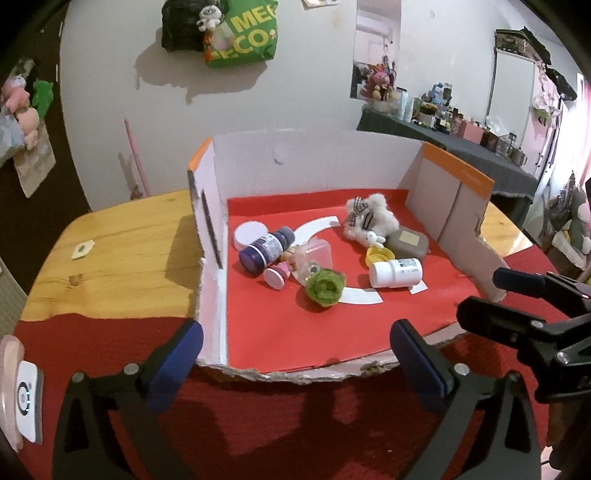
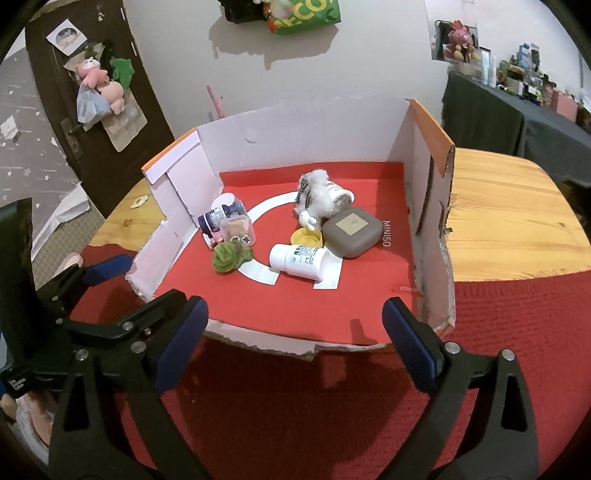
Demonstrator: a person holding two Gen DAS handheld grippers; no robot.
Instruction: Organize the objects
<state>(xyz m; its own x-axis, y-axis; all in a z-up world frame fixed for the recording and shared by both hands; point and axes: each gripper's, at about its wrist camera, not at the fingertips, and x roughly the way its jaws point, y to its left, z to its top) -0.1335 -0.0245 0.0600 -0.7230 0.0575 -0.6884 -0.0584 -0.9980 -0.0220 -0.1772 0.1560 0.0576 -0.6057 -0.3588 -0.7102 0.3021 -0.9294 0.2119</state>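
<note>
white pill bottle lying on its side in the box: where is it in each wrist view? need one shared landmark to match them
Left wrist view: the white pill bottle lies right of centre on the red liner, cap end pointing left, nearer the camera than the yellow lid.
Right wrist view: the bottle lies at centre, cap end also pointing left, beside the yellow lid.
Shared landmark: the grey-brown square case, just behind and right of the bottle in both.

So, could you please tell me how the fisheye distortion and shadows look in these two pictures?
Left wrist view: the light wooden table bows into a curve, corners go black, and the green shopping bag throws a soft shadow on the wall. Right wrist view: the torn white cardboard box bends outward, and both open grippers shade the red cloth.
</note>
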